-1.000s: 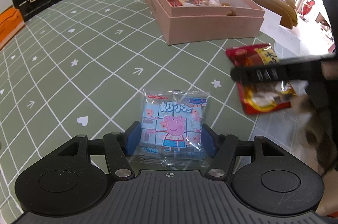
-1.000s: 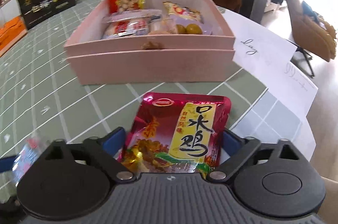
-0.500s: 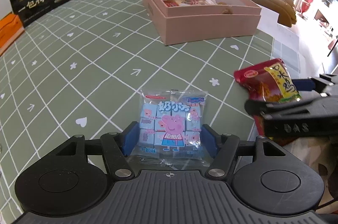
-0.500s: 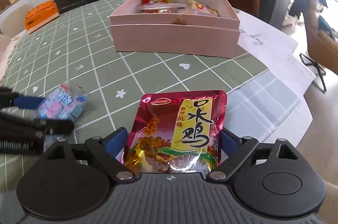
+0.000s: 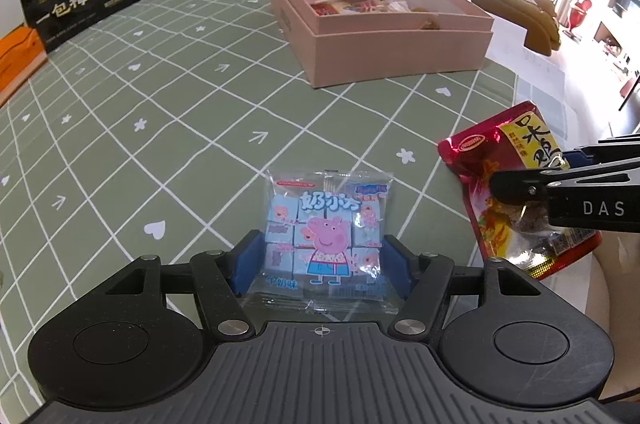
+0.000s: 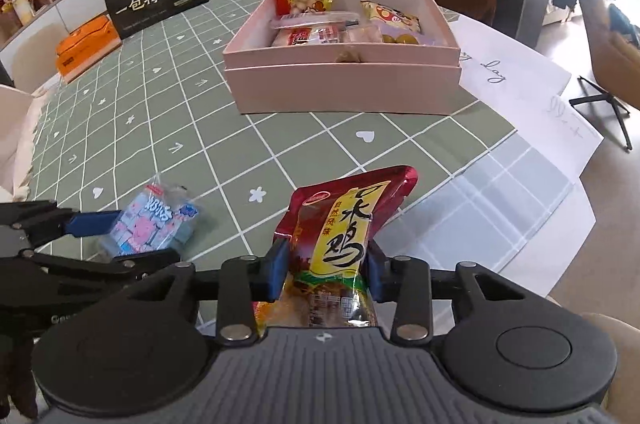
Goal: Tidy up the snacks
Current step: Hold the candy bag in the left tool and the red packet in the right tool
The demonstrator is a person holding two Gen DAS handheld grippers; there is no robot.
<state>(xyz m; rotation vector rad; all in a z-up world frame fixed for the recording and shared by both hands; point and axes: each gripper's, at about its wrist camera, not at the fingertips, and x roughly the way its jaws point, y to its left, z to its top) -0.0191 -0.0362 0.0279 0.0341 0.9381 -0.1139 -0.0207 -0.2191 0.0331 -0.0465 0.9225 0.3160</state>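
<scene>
My right gripper (image 6: 324, 264) is closing its jaws on the red snack pouch (image 6: 340, 236), which is now buckling between the pads where it was lying flat half a second ago. My left gripper (image 5: 320, 260) is holding its jaws wide around the blue cartoon-pig packet (image 5: 326, 236), lying flat on the green checked tablecloth (image 5: 160, 104).

Table w/ a green grid tablecloth (image 5: 168, 96), little hearts n arrows on it. Sitting on it: pink box (image 5: 384, 56) of snacks, black gift box (image 5: 80, 8) standing upright at the far edge, orange box (image 6: 86, 44) next to it, white papers (image 6: 516, 80) on the right, blue candy pack (image 5: 326, 236) up front.
</scene>
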